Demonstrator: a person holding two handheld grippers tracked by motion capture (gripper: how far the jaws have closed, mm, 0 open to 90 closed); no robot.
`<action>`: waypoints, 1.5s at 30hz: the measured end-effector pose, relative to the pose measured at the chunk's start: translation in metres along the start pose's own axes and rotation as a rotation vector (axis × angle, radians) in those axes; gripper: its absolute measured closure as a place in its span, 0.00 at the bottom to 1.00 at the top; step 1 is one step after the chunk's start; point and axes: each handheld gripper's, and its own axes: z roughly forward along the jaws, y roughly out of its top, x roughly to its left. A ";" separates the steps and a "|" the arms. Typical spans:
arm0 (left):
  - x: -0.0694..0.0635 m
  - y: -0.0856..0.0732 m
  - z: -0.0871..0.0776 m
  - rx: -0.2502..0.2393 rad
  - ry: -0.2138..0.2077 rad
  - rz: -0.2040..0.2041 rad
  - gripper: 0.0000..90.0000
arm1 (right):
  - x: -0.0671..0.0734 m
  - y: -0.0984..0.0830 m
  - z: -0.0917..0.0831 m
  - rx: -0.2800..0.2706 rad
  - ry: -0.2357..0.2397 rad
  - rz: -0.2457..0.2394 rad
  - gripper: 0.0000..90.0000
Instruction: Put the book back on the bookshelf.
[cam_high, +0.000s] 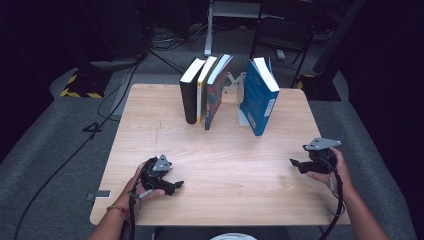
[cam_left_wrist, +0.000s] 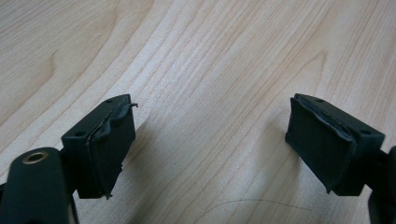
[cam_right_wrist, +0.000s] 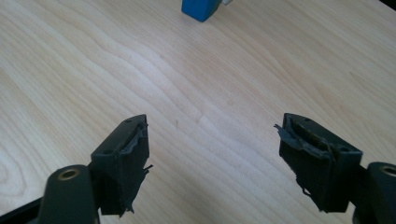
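Observation:
Several books stand upright at the back of the wooden table (cam_high: 225, 165): a black one (cam_high: 189, 95), a yellow-spined one (cam_high: 202, 90) and a colourful one (cam_high: 216, 92) lean together, and a blue one (cam_high: 258, 97) stands apart to their right against a white bookend (cam_high: 237, 85). My left gripper (cam_high: 176, 186) rests low over the front left of the table, open, nothing but bare wood between its pads (cam_left_wrist: 112, 149). My right gripper (cam_high: 295, 163) hovers near the right edge, open and empty too (cam_right_wrist: 212, 158). A corner of the blue book (cam_right_wrist: 200, 8) shows at the top of the right gripper view.
Beyond the table lie a grey carpet, black cables (cam_high: 100, 115) and dark stands with yellow-black striped bases (cam_high: 80, 92). A metal frame (cam_high: 235, 25) stands behind the books. A gap separates the leaning books from the blue one.

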 end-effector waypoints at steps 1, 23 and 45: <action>0.000 0.000 0.000 0.000 0.000 0.000 0.17 | -0.001 -0.006 -0.001 -0.011 0.007 0.001 0.28; 0.000 0.000 0.000 0.000 0.002 -0.002 0.17 | -0.006 -0.085 -0.014 -0.071 0.058 0.105 0.26; -0.001 0.000 0.000 0.000 0.006 -0.005 0.17 | -0.010 -0.110 -0.018 -0.069 0.076 0.205 0.22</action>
